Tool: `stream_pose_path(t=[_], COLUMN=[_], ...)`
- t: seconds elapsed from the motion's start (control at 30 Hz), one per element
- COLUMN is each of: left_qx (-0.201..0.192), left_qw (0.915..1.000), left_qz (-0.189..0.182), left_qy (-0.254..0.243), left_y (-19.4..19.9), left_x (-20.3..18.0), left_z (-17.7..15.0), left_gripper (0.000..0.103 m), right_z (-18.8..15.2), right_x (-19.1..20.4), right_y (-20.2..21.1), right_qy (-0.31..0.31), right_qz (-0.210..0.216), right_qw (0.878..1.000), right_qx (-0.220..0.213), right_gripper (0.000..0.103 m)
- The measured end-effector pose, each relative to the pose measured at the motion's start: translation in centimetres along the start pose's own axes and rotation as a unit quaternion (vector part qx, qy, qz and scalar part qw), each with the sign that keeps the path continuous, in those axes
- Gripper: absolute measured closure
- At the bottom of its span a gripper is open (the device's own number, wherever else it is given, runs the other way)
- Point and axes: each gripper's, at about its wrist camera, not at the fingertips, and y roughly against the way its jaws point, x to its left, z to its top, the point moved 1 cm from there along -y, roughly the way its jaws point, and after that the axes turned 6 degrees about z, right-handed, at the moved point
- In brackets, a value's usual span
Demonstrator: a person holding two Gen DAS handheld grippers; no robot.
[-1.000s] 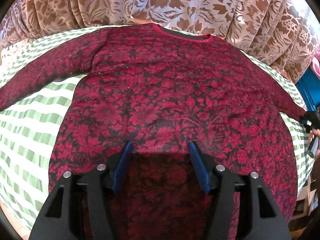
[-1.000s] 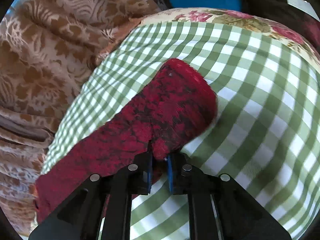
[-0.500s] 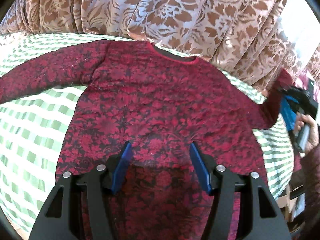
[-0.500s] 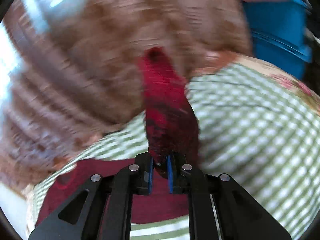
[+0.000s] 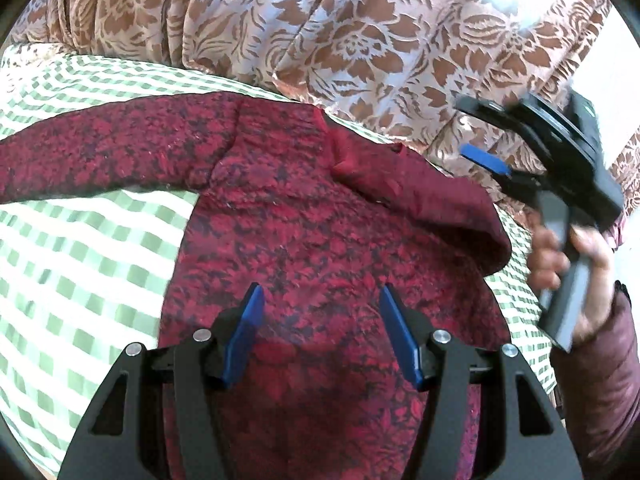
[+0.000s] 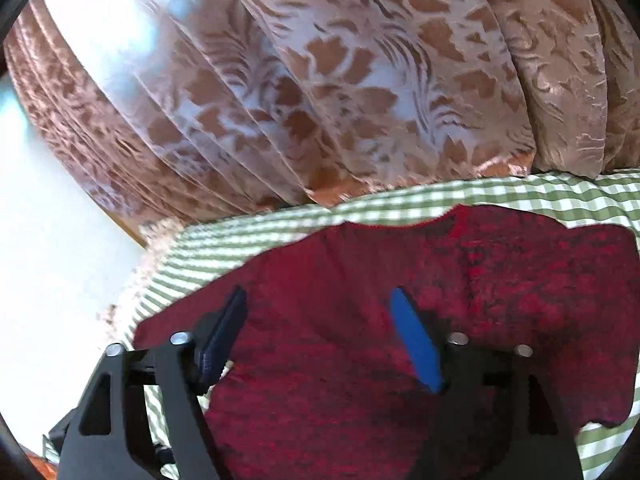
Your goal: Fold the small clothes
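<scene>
I see the red top's hem cut off; my right hand-held gripper has just opened wide and empty, and the left hand-held gripper hovers half-open.

Brown floral curtain — backlit — behind green checked bedsheet.

The red top is matt woven cloth with a dark, slightly rough floral pattern; its turned-over sleeve shows a plainer, smoother reverse. It lies on a soft green-and-white checked cotton sheet, before a curtain of lightly glossy brocade-like cloth. Each hand-held gripper is matt black plastic with smooth blue pads and shiny metal pins.
</scene>
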Motion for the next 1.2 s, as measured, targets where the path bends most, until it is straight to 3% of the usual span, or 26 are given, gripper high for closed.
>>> stream_pose_path(t=[0.13,0.33,0.43,0.47,0.53,0.6,0.67,0.77,0.97,1.07,1.2], left_qx=[0.002,0.009,0.025,0.033,0.051,0.052,0.063,0.070,-0.003,-0.030,-0.035], left_qw=[0.9998,0.9994,0.9989,0.9985,0.9973,0.9970,0.9966,0.9969,0.9989,0.9991,0.9983], left_qz=[-0.011,-0.026,-0.027,-0.029,-0.029,-0.024,-0.024,-0.015,-0.031,-0.002,0.040], left_qy=[0.014,0.020,0.028,0.033,0.045,0.051,0.048,0.032,0.034,0.030,0.021], left_y=[-1.3,-5.1,-7.8,-9.0,-11.1,-12.3,-13.7,-14.7,-8.9,-6.5,-6.0], left_x=[0.4,-1.2,-2.1,-2.5,-3.1,-3.6,-4.5,-5.4,-4.1,-2.4,-0.7], left_z=[2.0,6.8,8.7,9.4,10.2,10.8,11.3,11.3,11.4,10.8,10.1], left_gripper=[0.043,0.042,0.038,0.031,0.028,0.033,0.061,0.090,0.092,0.092,0.092], right_z=[-1.3,-6.7,-9.5,-10.5,-11.4,-11.9,-11.9,-11.7,-10.2,-9.0,-7.1], right_x=[-2.5,-9.6,-12.7,-13.8,-15.2,-16.4,-16.9,-17.4,-15.9,-14.3,-12.2], right_y=[4.1,12.0,14.6,15.6,16.6,17.4,17.5,17.1,14.9,13.0,9.0], right_qy=[-0.039,-0.100,-0.129,-0.142,-0.163,-0.183,-0.188,-0.194,-0.182,-0.159,-0.126], right_qz=[-0.003,-0.059,-0.096,-0.105,-0.115,-0.118,-0.117,-0.111,-0.087,-0.074,-0.071], right_qw=[0.999,0.992,0.986,0.983,0.979,0.975,0.973,0.973,0.978,0.983,0.989], right_qx=[-0.021,-0.044,-0.041,-0.041,-0.047,-0.054,-0.057,-0.059,-0.059,-0.051,-0.032], right_gripper=[0.028,0.027,0.027,0.027,0.027,0.027,0.027,0.027,0.027,0.027,0.028])
